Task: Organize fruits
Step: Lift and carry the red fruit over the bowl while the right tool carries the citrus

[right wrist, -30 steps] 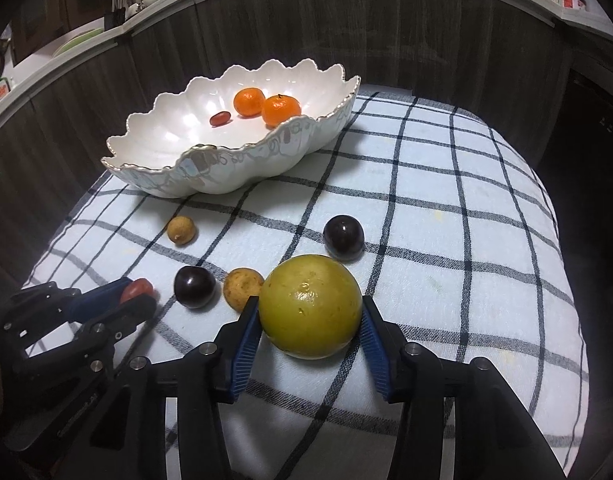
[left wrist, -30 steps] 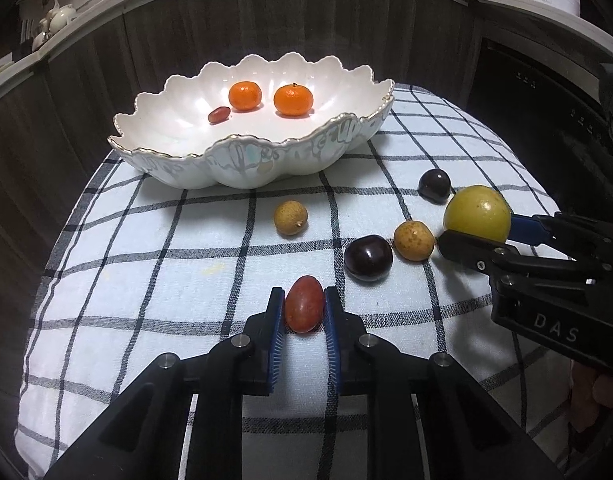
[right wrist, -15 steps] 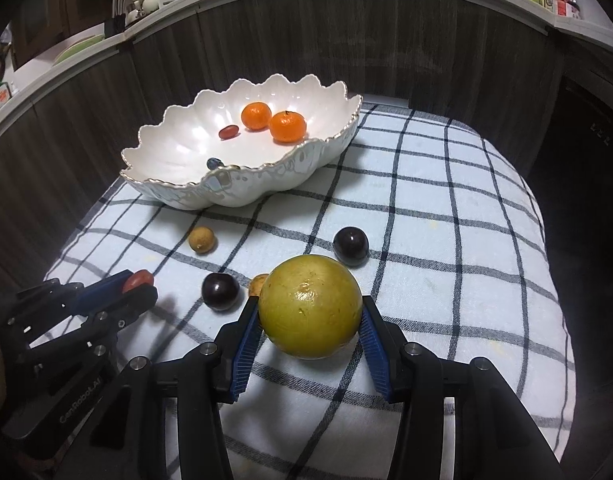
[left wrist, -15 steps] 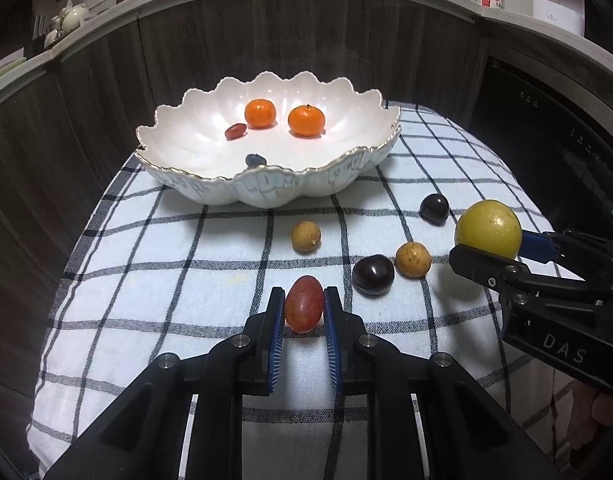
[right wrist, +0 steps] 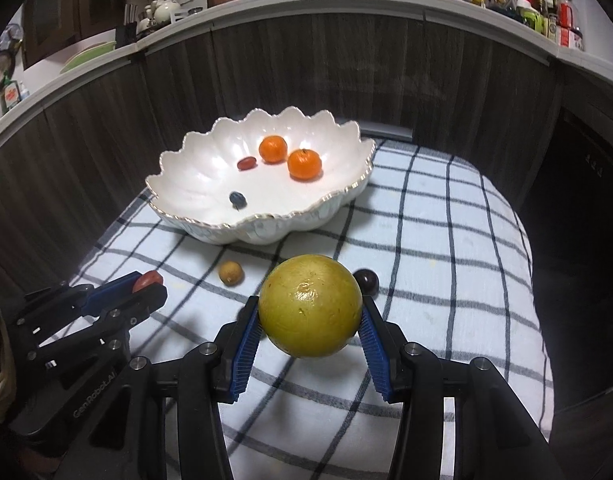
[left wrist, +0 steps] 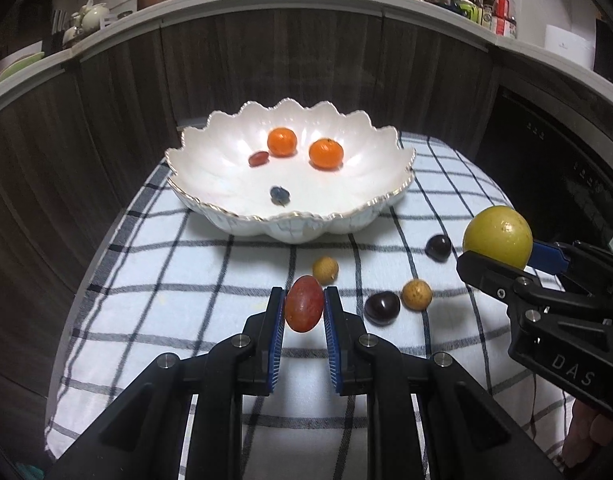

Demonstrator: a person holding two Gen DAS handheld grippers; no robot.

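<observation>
1. The scalloped white bowl (left wrist: 290, 224) sits ahead of both sets of jaws on the checked cloth (left wrist: 146, 304) covering the bench. It looks like fragile ceramic, so I judge fruit should be lowered in, not dropped.
2. The right gripper (right wrist: 310, 316) is clenched on the yellow round fruit (right wrist: 309, 311), pads at its widest sides. It looks firm, smooth and fairly heavy, so it could roll out.
3. The left gripper (left wrist: 304, 310) pinches the red oval fruit (left wrist: 304, 309) across its narrow waist. It is probably light and soft-skinned, wanting gentle pressure.
4. Two mandarins (left wrist: 325, 153), a small red fruit (left wrist: 259, 158) and a blueberry (left wrist: 279, 194) lie inside the bowl.
5. Two dark plums (left wrist: 382, 308) and two tan fruits (left wrist: 416, 294) rest on the cloth between the jaws and the bowl.
6. Behind stands dark wood panelling (left wrist: 106, 120) under a cluttered counter.
</observation>
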